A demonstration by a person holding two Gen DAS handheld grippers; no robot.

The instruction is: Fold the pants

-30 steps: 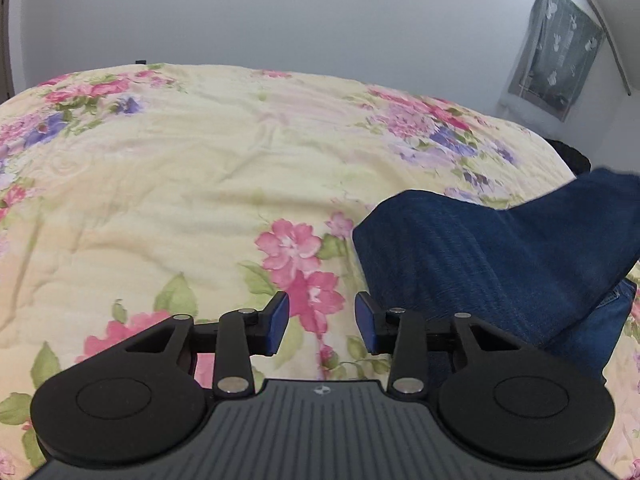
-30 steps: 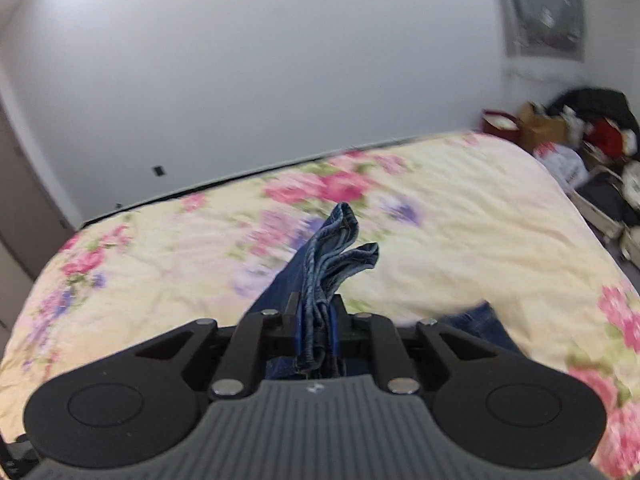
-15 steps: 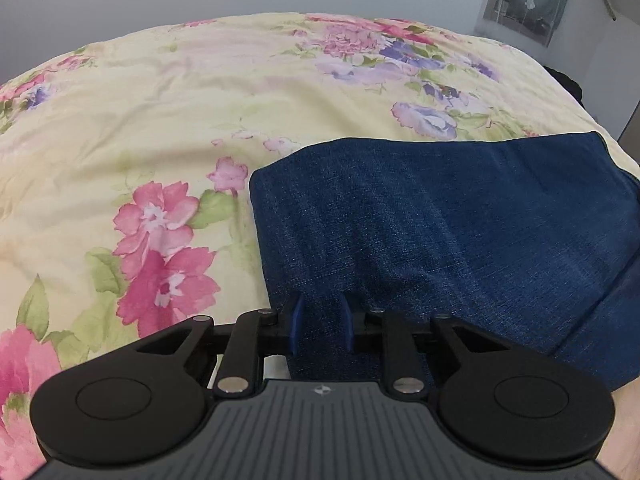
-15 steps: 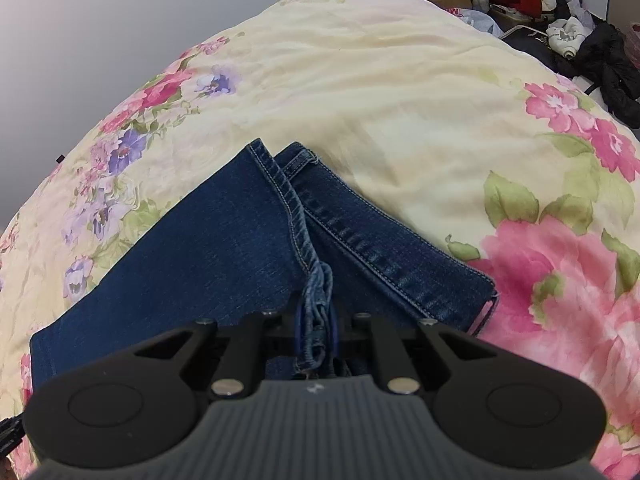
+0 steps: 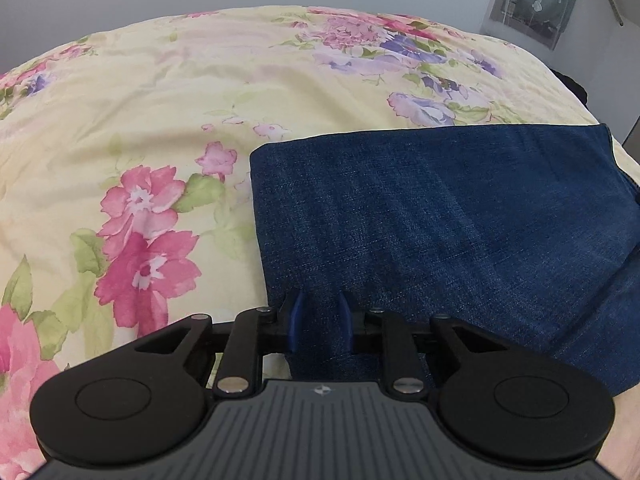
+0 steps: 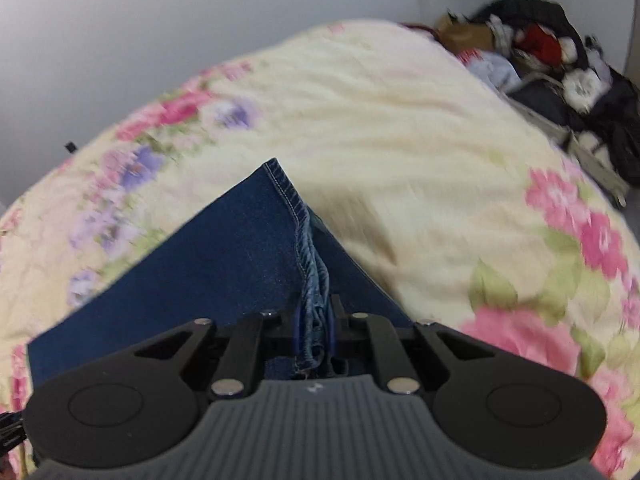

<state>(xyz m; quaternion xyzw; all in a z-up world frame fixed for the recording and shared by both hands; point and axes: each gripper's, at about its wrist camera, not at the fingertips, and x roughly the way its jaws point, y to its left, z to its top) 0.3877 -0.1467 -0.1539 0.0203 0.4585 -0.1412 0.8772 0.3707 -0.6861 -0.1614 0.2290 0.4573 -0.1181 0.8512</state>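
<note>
The left gripper [image 5: 320,322] tilts steeply downward, its jaws clamped on a thick fold of the pants [image 5: 440,216]. The right gripper [image 6: 314,326] also tilts steeply downward, its jaws pinched nearly together on the bunched hem.

Open floral bedspread [image 5: 160,128] left of pants [image 5: 440,208].

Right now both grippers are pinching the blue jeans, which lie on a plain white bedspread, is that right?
Not quite. Both grippers do pinch the jeans, the left gripper on a fold, the right gripper on bunched seams. But the bedspread is pale yellow with pink and purple flowers, not plain white. Both wrist views show it.
</note>
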